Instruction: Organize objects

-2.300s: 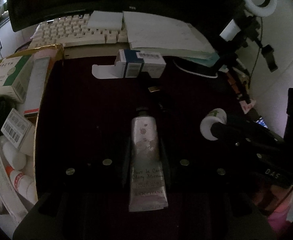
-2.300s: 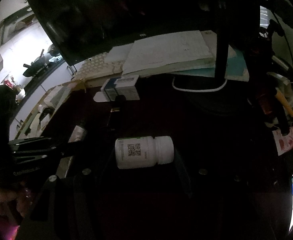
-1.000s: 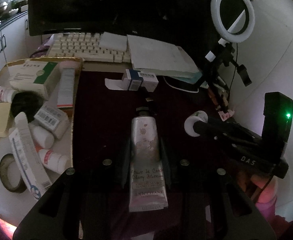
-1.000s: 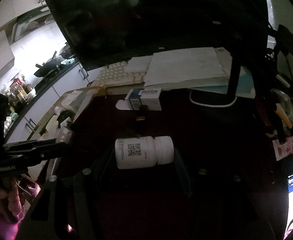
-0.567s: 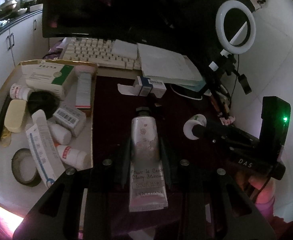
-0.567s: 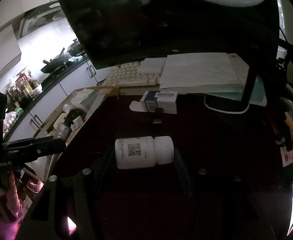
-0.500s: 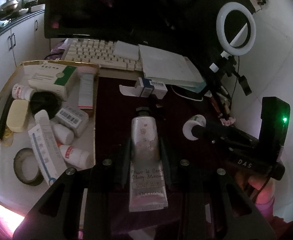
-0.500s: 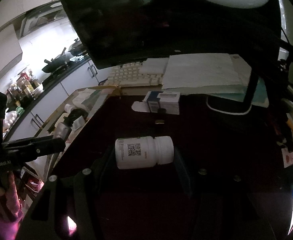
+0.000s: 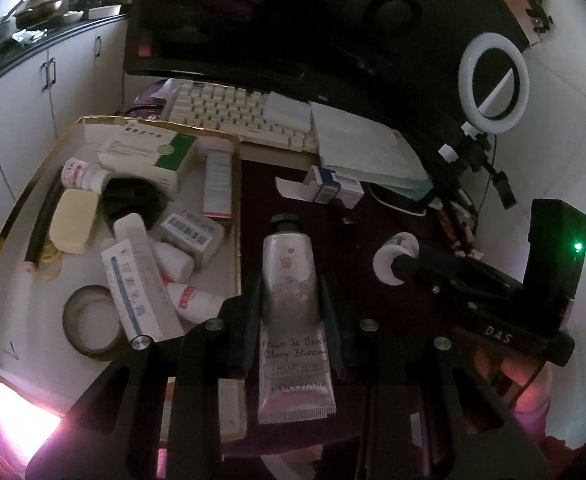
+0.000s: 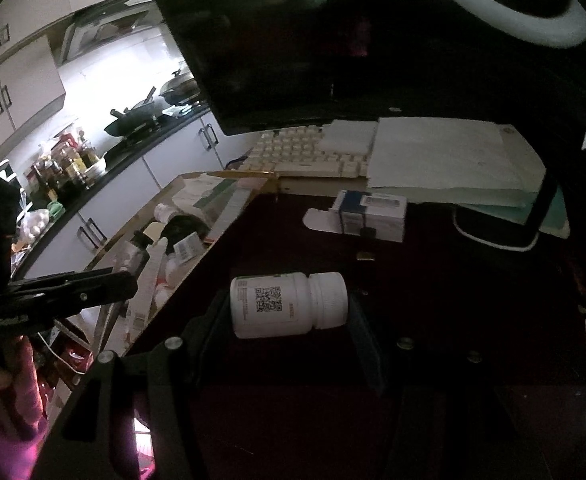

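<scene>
Before you, the dark maroon tabletop [image 9: 277,216] runs back to a black monitor [image 9: 293,20], a cream keyboard [image 9: 229,108] and a stack of papers [image 9: 361,140], with a ring light [image 9: 493,84] at the right and a kitchen counter with pans [image 10: 141,120] off to the left. Along the left side sits the gold-edged tray [image 9: 25,196], already crowded with medicine boxes, small bottles, a tube and a roll of tape, so it looks like the place where you are gathering things. A blue and white box [image 9: 337,190] lies alone on the cloth with its flap open, likely not yet sorted. Your left gripper [image 9: 289,300] has its fingers narrowed onto the hand cream tube [image 9: 291,280], cap pointing away, lifted clear of the cloth. Your right gripper [image 10: 289,308] holds the white pill bottle [image 10: 285,306] crosswise, fingers half spread on its base and cap. Both items seem bound for the tray.
</scene>
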Demonstrator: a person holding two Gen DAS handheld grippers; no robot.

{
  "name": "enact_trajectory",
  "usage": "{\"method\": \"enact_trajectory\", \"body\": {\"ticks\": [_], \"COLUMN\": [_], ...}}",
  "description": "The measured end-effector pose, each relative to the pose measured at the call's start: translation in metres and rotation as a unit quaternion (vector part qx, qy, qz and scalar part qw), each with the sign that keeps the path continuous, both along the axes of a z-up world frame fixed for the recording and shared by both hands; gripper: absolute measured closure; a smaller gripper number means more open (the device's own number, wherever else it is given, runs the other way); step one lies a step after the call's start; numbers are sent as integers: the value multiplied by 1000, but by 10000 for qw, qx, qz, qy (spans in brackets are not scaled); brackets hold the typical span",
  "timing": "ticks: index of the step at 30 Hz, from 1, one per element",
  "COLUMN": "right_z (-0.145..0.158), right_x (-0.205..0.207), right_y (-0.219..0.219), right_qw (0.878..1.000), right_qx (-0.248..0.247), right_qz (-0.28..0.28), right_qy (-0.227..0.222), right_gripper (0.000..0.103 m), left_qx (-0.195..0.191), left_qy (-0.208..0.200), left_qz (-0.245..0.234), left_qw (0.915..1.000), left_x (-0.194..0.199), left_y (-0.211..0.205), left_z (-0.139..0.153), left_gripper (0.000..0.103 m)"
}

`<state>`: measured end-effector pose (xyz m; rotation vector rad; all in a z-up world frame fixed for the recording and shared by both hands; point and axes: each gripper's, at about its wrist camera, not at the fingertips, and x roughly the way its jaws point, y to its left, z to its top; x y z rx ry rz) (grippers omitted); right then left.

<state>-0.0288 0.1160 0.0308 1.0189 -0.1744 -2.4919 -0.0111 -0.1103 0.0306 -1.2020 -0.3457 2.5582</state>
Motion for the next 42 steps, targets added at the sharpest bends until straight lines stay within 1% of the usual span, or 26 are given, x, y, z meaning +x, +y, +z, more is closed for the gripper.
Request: {"method": "enact_trajectory", "body": {"ticks": [18,30,42], "right_z": [6,5,7], "right_x": [-4,-6,-9], "right_y": [-29,-48,-64], "right_qw": [9996,9987,9980], "right_qx": [64,102,172], "right_qz": [287,490,610], "right_qy": [34,10,8], "right_gripper": [45,45,45], "left_qx": [-35,-36,-12], "left_qy": [-4,-86,-205], "left_qz": [285,517,835], "left_qw": [9996,9986,9963], "left_x": [-2,-3,-6], "left_y": [-26,-49,-84], "left_z": [1,-5,-17], "left_gripper": [75,75,75]}}
